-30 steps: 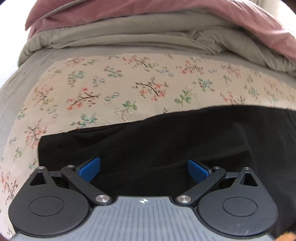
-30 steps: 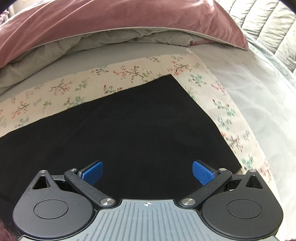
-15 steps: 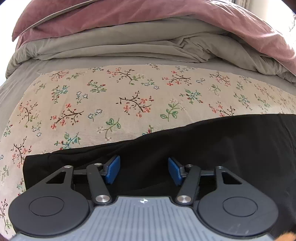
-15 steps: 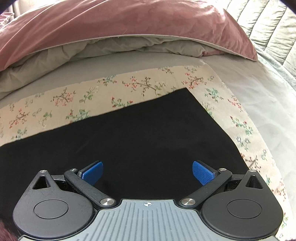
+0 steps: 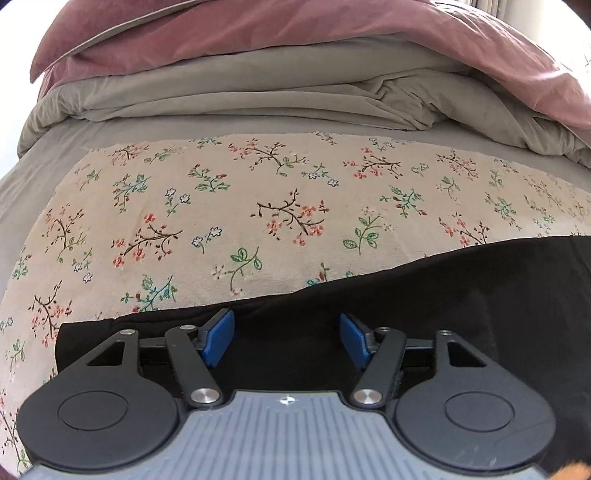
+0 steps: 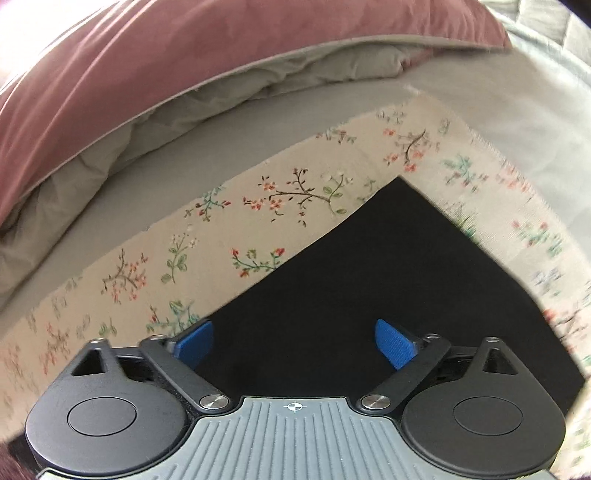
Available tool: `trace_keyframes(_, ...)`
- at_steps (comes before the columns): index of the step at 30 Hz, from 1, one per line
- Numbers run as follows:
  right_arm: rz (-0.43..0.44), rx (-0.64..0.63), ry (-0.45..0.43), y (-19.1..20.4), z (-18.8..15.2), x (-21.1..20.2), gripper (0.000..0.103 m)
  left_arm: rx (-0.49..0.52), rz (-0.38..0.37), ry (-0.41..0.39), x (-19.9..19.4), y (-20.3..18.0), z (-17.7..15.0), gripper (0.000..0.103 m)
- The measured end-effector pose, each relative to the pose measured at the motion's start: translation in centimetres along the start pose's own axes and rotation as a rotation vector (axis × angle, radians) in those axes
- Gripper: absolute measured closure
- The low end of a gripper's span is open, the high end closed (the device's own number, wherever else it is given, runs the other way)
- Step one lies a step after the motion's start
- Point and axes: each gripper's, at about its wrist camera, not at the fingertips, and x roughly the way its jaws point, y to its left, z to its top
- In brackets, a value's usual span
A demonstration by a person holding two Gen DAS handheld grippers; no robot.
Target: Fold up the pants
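Note:
Black pants [image 5: 424,306] lie flat on a floral cloth [image 5: 258,206] on the bed. In the left wrist view my left gripper [image 5: 286,339] hangs over the pants' near left part, close to their far edge, jaws partly open with nothing between the blue pads. In the right wrist view the pants [image 6: 369,280] end in a square corner at the far right. My right gripper [image 6: 293,341] is open and empty above that end, its left pad over the pants' far edge.
A grey duvet [image 5: 258,99] and a dusty-pink cover [image 5: 295,33] are piled along the far side of the bed. Grey sheet [image 6: 524,122] shows to the right of the floral cloth [image 6: 295,192].
My left gripper narrowed from wide open to partly open and moved toward the pants' far edge. My right gripper moved right and forward toward the pants' corner, staying open.

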Motion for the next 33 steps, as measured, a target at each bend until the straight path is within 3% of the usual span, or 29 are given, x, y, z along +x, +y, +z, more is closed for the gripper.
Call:
trace_keyframes(5,0.007,0.080,-0.058,0.3,0.6,0.8,0.008,-0.013,0.007,-0.032,0.1,-0.1,-0.3,0.023)
trace_keyframes(6,0.006,0.086,-0.072,0.5,0.6,1.0,0.010,-0.013,0.009,-0.044,0.1,-0.2,-0.4,0.028)
trace_keyframes(7,-0.016,0.074,-0.089,0.9,0.4,1.2,0.019,-0.006,0.010,-0.055,0.0,-0.4,-0.5,0.039)
trace_keyframes(8,-0.078,0.034,-0.102,1.6,0.1,1.4,0.037,0.006,0.009,-0.066,-0.1,-0.5,-0.6,0.048)
trace_keyframes(9,-0.138,-0.010,-0.116,2.4,-0.1,1.4,0.049,0.011,0.014,-0.072,-0.3,-0.6,-0.7,0.066)
trace_keyframes(10,-0.141,-0.042,-0.130,2.8,-0.3,1.2,0.085,0.012,0.021,-0.073,-0.4,-0.6,-0.7,0.073)
trace_keyframes(11,-0.122,-0.024,-0.116,2.6,-0.3,0.9,0.096,0.011,0.018,-0.073,-0.5,-0.6,-0.7,0.075)
trace_keyframes(16,-0.043,0.001,-0.147,0.7,-0.8,-1.4,0.099,0.028,0.027,-0.112,-2.1,-0.7,-1.2,0.078)
trace_keyframes(26,0.107,0.002,-0.263,-3.4,-1.1,-13.6,0.099,-0.020,0.043,-0.245,-8.9,-0.5,-1.1,0.079)
trace_keyframes(29,0.112,-0.010,-0.276,-3.6,-0.9,-16.1,0.099,-0.027,0.065,-0.253,-9.1,-0.8,-0.4,0.079)
trace_keyframes(33,0.085,-0.052,-0.286,-3.0,-1.1,-16.5,0.099,-0.031,0.100,-0.253,-7.9,-1.3,0.6,0.079)
